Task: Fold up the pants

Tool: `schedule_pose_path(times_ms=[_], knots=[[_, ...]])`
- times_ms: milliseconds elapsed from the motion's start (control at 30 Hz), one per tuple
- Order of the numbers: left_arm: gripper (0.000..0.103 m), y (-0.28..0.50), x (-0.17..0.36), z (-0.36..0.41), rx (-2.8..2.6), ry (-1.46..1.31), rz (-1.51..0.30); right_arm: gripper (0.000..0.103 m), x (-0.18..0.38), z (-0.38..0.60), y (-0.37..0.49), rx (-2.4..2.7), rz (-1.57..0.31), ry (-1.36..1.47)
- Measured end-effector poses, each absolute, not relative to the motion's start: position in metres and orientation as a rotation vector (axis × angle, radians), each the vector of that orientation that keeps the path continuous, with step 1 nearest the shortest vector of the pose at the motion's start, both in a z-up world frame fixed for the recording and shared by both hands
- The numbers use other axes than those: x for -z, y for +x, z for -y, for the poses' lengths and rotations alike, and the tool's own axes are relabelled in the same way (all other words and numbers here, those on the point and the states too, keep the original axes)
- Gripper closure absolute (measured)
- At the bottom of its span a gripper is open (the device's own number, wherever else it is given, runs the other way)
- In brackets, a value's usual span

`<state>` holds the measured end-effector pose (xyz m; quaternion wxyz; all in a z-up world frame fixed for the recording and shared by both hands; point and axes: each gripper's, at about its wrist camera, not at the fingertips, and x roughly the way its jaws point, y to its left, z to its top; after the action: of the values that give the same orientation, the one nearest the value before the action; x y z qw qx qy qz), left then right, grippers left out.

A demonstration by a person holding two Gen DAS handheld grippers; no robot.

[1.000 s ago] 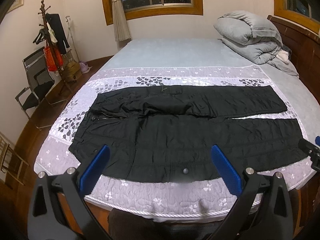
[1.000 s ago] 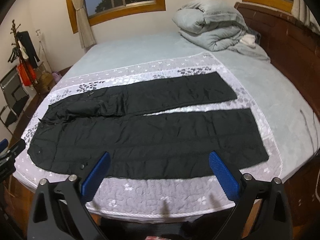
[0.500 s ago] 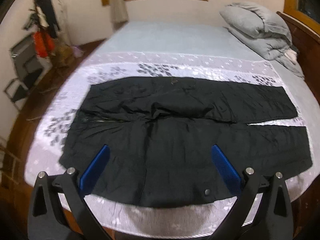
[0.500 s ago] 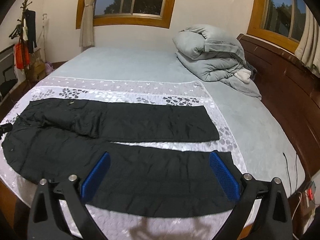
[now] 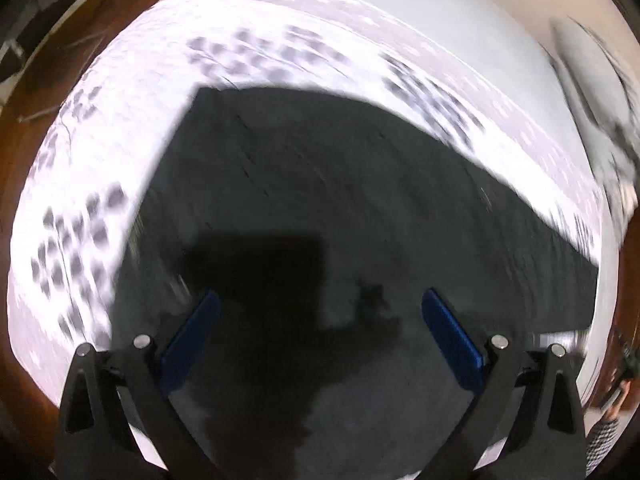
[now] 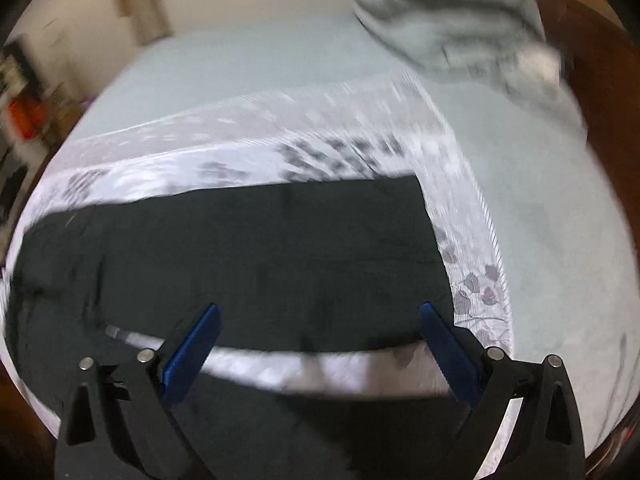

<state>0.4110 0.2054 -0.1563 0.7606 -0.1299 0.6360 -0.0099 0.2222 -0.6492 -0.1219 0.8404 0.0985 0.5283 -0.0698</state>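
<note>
Pants (image 5: 320,200), black, lie flat on the patterned bedspread (image 5: 100,160) w/ both my tools low over them. My left gripper (image 5: 320,332) hangs over the dark fabric near one end, blue fingers (image 5: 190,336) spread wide, nothing between them; its shadow falls on the cloth. My right gripper (image 6: 318,338), also spread & empty, sits above the gap btwn the two legs, near the hems. Grey duvet (image 6: 452,20) bunched at the far right corner. Both views motion-blurred.
</note>
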Motion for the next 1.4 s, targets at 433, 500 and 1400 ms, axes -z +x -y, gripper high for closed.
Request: schedule_pose_path(times_ms=[433, 500, 1400], knots=[[0.003, 0.548, 0.185, -0.042, 0.612, 0.14, -1.485, 0.003, 0.188, 0.729, 0.315, 0.058, -1.267, 0.409], [0.003, 0.554, 0.192, -0.01, 0.672, 0.262, -1.472, 0.003, 0.191, 0.723, 0.319, 0.034, -1.269, 0.364], [0.004, 0.554, 0.26, 0.092, 1.026, 0.452, -1.603, 0.003, 0.198, 0.599, 0.399, -0.475, -1.358, 0.224]])
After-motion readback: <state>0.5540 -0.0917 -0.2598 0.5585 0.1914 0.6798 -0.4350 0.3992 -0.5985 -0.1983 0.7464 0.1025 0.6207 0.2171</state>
